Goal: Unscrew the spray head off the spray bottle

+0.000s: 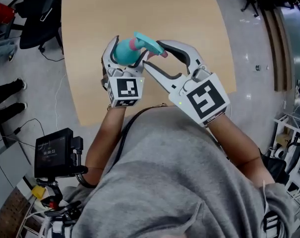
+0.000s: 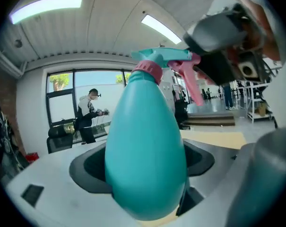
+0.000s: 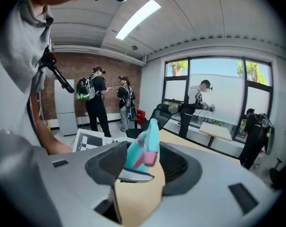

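Observation:
A teal spray bottle (image 1: 124,52) is held above the wooden table (image 1: 140,9), close to my chest. My left gripper (image 1: 124,46) is shut on its fat body, which fills the left gripper view (image 2: 145,160). A pink collar (image 2: 147,70) joins the body to the teal spray head (image 2: 164,56) with its pink trigger (image 2: 192,82). My right gripper (image 1: 152,53) reaches in from the right and straddles the spray head (image 1: 149,43). In the right gripper view the spray head (image 3: 145,148) lies between the pads (image 3: 173,167), which stand slightly off it.
The table's near curved edge (image 1: 115,118) runs just below the grippers. A black office chair (image 1: 38,19) stands left of the table, and a screen on a stand (image 1: 55,155) sits at my lower left. Several people stand by the windows (image 3: 199,103) and the brick wall.

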A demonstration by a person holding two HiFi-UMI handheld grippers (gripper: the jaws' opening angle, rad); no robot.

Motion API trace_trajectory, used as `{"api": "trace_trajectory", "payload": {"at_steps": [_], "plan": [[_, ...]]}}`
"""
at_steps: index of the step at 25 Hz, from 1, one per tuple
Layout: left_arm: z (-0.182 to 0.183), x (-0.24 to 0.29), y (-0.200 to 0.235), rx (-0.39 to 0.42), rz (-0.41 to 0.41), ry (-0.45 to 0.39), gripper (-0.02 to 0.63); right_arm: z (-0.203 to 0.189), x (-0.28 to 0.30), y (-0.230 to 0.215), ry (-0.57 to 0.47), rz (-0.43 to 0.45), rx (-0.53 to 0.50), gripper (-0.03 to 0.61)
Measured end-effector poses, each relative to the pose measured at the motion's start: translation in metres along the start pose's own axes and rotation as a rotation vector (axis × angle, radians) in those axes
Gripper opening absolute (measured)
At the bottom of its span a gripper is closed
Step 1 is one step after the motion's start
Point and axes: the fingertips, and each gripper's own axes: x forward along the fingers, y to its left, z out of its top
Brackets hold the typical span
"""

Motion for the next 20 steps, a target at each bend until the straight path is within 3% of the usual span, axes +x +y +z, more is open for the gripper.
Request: {"api": "trace_trajectory", "payload": {"at_steps": [4, 6, 9, 13, 14, 15, 20], "plan": [[0.013, 0.01, 0.013, -0.126, 0.005, -0.038, 0.419, 0.007, 0.012, 0.006, -0.081, -0.073, 0.071, 0.198], [0.011, 0.01, 0.018, -0.1, 0.018, -0.031, 0.419, 0.014, 0.011, 0.0, -0.121, -0.088, 0.103, 0.198], [0.01, 0.009, 0.016, 0.0, 0.029, -0.026, 0.419, 0.021, 0.01, -0.009, -0.157, -0.089, 0.109, 0.198], [0.02, 0.002, -0.009, 0.117, -0.037, -0.084, 0.419, 0.014, 0.02, -0.013, -0.082, -0.068, 0.046, 0.191], [0.018, 0.002, -0.015, 0.124, -0.055, -0.084, 0.419, 0.011, 0.023, -0.011, -0.057, -0.044, 0.046, 0.142], [0.015, 0.001, -0.019, 0.118, -0.067, -0.083, 0.419, 0.009, 0.024, -0.009, -0.042, -0.022, 0.045, 0.132], [-0.009, 0.006, -0.023, 0.042, -0.088, -0.072, 0.419, 0.009, 0.016, -0.012, -0.048, -0.006, 0.021, 0.13]]}}
